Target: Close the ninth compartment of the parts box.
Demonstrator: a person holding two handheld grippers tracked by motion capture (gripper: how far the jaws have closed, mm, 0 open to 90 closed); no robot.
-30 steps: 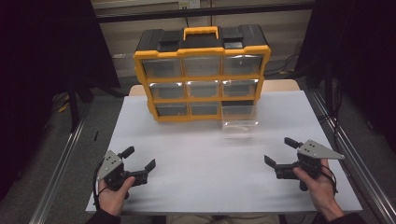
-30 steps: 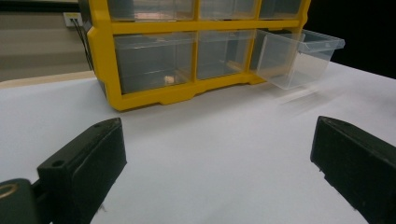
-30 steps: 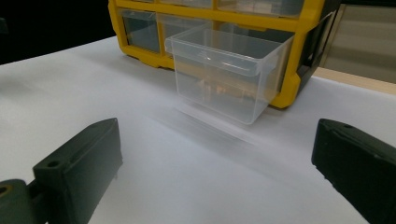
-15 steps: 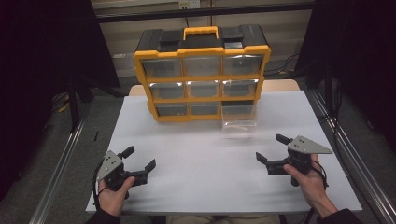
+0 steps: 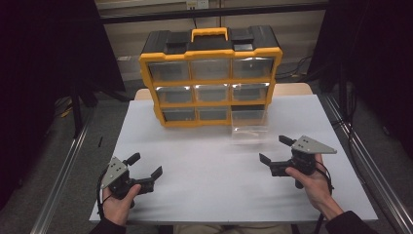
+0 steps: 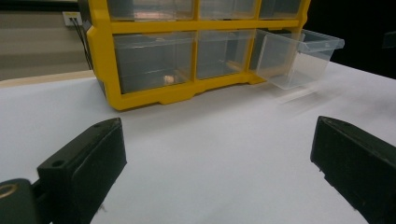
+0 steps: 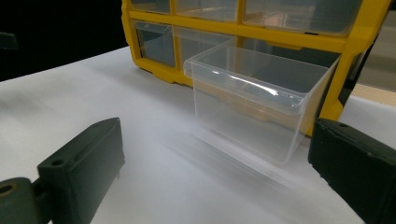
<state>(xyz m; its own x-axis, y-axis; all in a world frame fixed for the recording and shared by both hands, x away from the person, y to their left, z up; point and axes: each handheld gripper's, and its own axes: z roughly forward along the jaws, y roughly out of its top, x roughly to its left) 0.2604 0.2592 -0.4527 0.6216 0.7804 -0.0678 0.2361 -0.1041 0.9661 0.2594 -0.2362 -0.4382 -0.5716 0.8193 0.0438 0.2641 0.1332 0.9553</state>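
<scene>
A clear drawer [image 5: 249, 127] stands pulled out on the worktop [image 5: 209, 170] in front of the organizer's [image 5: 210, 75] bottom-right slot, touching or just clear of it; which, I cannot tell. The organizer sits at the worktop's far edge. The right gripper [image 5: 278, 152], jaws wide and empty, sits near the drawer, toward the right edge. The left gripper [image 5: 145, 165], also wide and empty, rests near the front-left corner, well apart from the drawer.

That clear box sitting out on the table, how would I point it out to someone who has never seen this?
Find the yellow organizer at the far side of the white table. At its bottom right corner, the clear drawer stands pulled out onto the table. Unlike its neighbours, it is not shut in its slot.
</scene>
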